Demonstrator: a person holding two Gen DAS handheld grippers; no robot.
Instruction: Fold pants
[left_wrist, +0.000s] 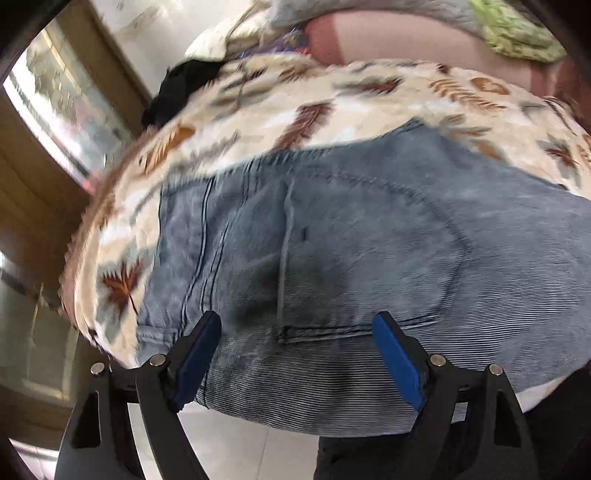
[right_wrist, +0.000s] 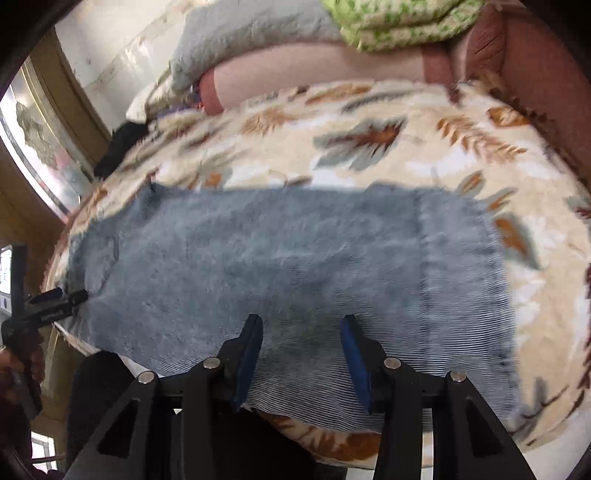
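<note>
Blue denim pants (left_wrist: 351, 236) lie flat on a cream bed cover with a leaf print (left_wrist: 258, 107). The left wrist view shows the waist and back-pocket end, with its near edge hanging over the bed edge. My left gripper (left_wrist: 297, 328) is open, its blue pads just above that near edge, holding nothing. In the right wrist view the pants (right_wrist: 280, 258) stretch across the cover (right_wrist: 369, 140) as one long band. My right gripper (right_wrist: 301, 326) is open over the near edge. The left gripper also shows at the far left of this view (right_wrist: 68, 295).
Pillows and a folded green quilt (right_wrist: 399, 26) sit at the head of the bed. A black garment (left_wrist: 181, 88) lies at the far left edge of the bed. A wooden-framed window (left_wrist: 62, 107) is on the left. Pale floor tiles (left_wrist: 236, 439) lie below the bed edge.
</note>
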